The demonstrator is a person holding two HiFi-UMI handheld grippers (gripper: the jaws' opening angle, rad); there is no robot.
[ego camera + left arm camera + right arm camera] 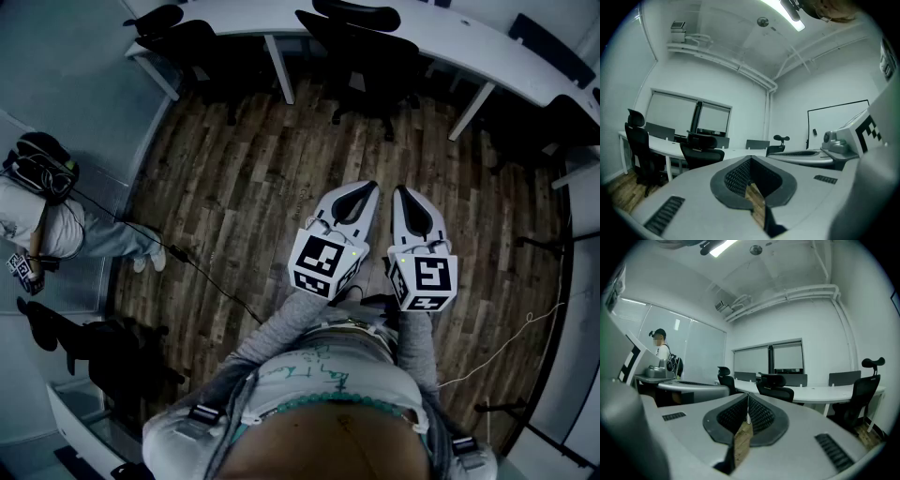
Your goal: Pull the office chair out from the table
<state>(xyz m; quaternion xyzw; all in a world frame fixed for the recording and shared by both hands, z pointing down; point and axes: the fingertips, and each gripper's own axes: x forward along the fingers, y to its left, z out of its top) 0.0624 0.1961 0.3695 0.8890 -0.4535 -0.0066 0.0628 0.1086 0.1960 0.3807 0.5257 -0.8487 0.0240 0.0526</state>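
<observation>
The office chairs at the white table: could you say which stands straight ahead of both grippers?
The middle chair, between two table legs: the left gripper and right gripper point at it; the left-hand chair sits aside.

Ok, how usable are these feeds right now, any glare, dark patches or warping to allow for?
Head view: dim and bluish; the office chairs read as near-black shapes against the white table, whose edge bows from lens warp. Left gripper view: the ceiling light flares at the top, corners vignetted black. Right gripper view: same round vignette, and the ceiling pipes curve.
</observation>
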